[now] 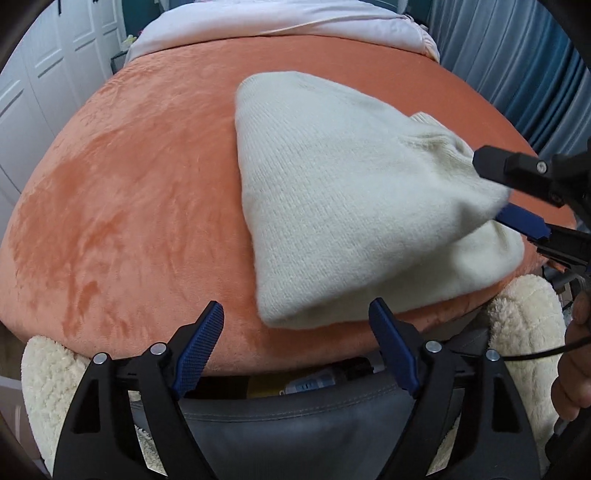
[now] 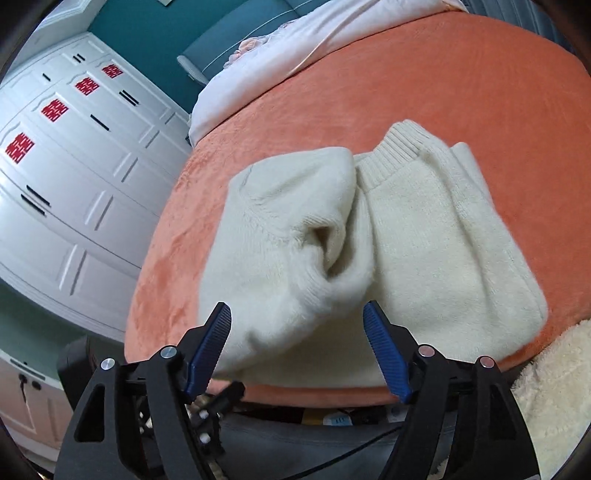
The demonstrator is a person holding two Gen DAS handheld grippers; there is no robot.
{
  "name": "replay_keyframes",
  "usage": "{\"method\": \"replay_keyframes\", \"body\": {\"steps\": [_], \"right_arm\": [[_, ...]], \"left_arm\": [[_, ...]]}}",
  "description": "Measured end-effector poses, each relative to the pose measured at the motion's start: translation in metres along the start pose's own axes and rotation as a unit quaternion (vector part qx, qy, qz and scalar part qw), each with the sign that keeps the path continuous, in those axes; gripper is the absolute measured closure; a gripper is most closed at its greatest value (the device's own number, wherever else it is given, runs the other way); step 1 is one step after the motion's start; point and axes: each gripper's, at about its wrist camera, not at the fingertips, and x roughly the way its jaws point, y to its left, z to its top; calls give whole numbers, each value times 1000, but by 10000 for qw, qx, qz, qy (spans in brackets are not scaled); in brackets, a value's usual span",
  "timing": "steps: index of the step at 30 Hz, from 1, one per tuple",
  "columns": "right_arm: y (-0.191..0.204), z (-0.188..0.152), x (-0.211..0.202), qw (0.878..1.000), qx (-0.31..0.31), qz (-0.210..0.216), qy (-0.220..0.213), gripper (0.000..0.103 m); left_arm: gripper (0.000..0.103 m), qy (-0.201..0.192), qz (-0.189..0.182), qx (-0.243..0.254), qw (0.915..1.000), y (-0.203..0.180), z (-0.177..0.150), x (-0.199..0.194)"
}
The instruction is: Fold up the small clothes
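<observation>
A cream knitted sweater (image 1: 332,206) lies folded on the orange plush bedspread (image 1: 129,192), toward the near edge of the bed. Its fabric is soft and fuzzy, with fine vertical ribs on the flat top layer. In the right wrist view the ribbed collar (image 2: 400,146) points to about 12 o'clock, and a folded-over flap (image 2: 288,229) bulges loosely across the left half of the garment, its lower edge blurred.

The left gripper (image 1: 297,354) stands spread wide at 6 o'clock of its own view, blue pads (image 1: 199,350) clear of the cloth, the sweater's near corner just ahead between them. The right gripper (image 2: 297,350) is also spread; the flap's edge hangs between its fingers without being pinched. From the left, its fingers reach the sweater at 3 o'clock.

A white quilt (image 1: 277,22) lies at the far end.
</observation>
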Motion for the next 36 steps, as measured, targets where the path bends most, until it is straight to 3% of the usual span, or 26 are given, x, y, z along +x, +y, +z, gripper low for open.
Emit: {"method": "replay_keyframes", "body": {"steps": [3,6,7,8,9,10,11,16,19,21,23,25,27,29,32,36], "right_arm": [[3,7,8,9999,-27,-73,-90,30],[2,11,27,9996,-14,-232,144,30],[1,10,34,9995,-4,-228,228,38],[0,10,41,9993,19,-204,302,58],[0,10,47,9991,50,-143,384,70],[0,12,50,9992,98,-97,387,90],[1,15,46,9996,105,-22,245,91],[29,33,-36,9928,-416,472,-1023,93],[16,20,-70,9875,-663,-31,-1430,93],[-24,8,-59,9914,-404,-507,-1133,93],[-69,-2,-30,9953,112,-821,-494,93],[-98,-12,-19,9949,587,-783,-254,93],[-100,-14,-26,9947,706,-667,-325,93],[-93,-13,-28,9952,500,-774,-324,90],[-85,-11,-33,9950,105,-947,-313,84],[-97,-7,-34,9981,399,-402,-242,77]], "left_arm": [[26,67,-82,-416,9991,8,4,8],[34,242,-262,-640,9973,14,8,18],[37,265,-319,-646,9971,16,8,19],[44,294,-391,-636,9968,16,8,19],[49,328,-480,-621,9964,16,8,20],[63,369,-575,-593,9959,15,8,19],[76,391,-648,-552,9956,13,10,18],[77,214,-1092,-373,9931,-6,20,1],[77,306,-1081,-199,9935,-26,23,7],[76,554,-962,-153,9937,-36,20,22],[75,844,-912,-174,9921,-43,15,33],[74,853,-772,-112,9933,-47,13,30],[70,699,-692,-96,9951,-44,13,20],[55,631,-649,-229,9956,-36,13,9],[50,552,-790,-411,9945,-22,10,-7],[45,250,-622,-542,9963,-7,5,-26]]}}
